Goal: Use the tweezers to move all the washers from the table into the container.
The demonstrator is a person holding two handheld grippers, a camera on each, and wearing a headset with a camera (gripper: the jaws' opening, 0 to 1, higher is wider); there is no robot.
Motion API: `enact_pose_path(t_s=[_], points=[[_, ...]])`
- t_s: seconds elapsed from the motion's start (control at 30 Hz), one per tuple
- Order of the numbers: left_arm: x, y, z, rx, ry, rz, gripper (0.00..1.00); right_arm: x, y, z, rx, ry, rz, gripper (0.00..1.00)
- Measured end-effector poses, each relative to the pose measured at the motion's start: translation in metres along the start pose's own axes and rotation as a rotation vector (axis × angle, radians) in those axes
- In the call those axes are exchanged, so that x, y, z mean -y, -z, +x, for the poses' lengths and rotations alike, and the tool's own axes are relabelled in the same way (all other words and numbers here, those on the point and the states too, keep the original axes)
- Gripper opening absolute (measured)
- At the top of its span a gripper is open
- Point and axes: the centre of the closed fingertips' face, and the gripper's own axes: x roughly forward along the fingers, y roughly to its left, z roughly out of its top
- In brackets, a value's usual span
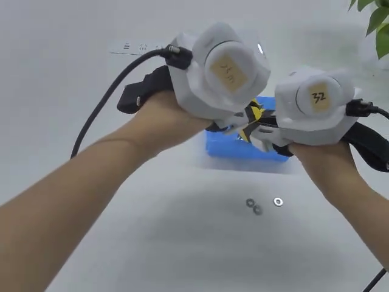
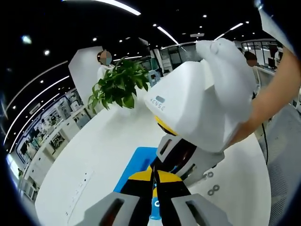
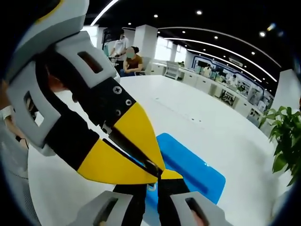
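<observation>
Left gripper (image 2: 154,178): yellow-tipped jaws pressed together.
Right gripper (image 3: 151,188): jaw state cannot be told.
Small silver metal washers (image 1: 278,201): three, on white table (image 1: 182,243), near blue rectangular plastic container (image 1: 228,149).

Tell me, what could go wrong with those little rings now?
The left tool and right tool meet tip to tip above the blue container; a slip there could knock them together. The three washers lie close together on the table, so picking one might nudge another away.
</observation>
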Motion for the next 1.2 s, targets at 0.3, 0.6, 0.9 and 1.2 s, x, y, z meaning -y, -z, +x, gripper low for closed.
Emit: enact_pose_path(t_s=[0.3,0.6,0.9,1.2], points=[[-0.003,0.000,-0.007,0.006,-0.028,-0.007,0.00,-0.002,0.006,0.007,-0.019,-0.015,-0.022,0.04],[-0.001,0.001,-0.010,0.014,-0.022,-0.030,0.00,-0.003,0.009,0.006,-0.026,-0.026,-0.028,0.04],[0.001,-0.001,-0.010,0.029,-0.003,-0.051,0.00,-0.001,0.012,0.006,-0.028,-0.004,-0.036,0.05],[0.007,-0.014,-0.030,0.059,0.001,-0.016,0.00,-0.007,-0.003,-0.014,0.019,0.011,-0.029,0.06]])
